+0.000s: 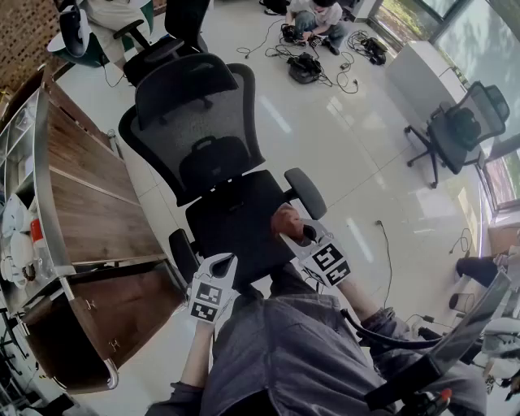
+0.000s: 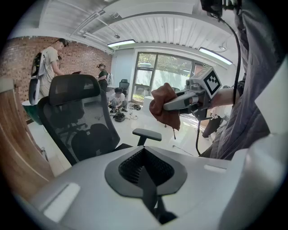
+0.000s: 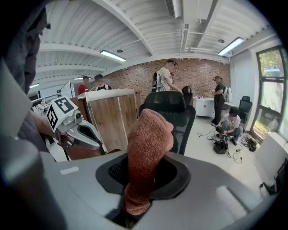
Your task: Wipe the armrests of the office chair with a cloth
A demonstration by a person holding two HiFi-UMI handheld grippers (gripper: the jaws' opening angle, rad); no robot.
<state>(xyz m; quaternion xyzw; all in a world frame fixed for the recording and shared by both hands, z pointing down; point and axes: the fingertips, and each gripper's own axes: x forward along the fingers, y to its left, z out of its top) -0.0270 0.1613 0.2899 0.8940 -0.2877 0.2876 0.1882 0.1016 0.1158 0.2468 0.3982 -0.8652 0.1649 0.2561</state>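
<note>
The black mesh office chair stands in front of me, with one padded armrest to the right of the seat and the other armrest to its left. My right gripper is shut on a reddish-brown cloth just below the right-hand armrest, apart from it. In the right gripper view the cloth stands up out of the jaws. My left gripper hovers by the seat's front edge, shut and holding nothing. The left gripper view shows the cloth above that armrest.
A long wooden table runs along the left, close to the chair. Another office chair stands far right. A person sits on the floor among cables at the back. Several people stand by the brick wall.
</note>
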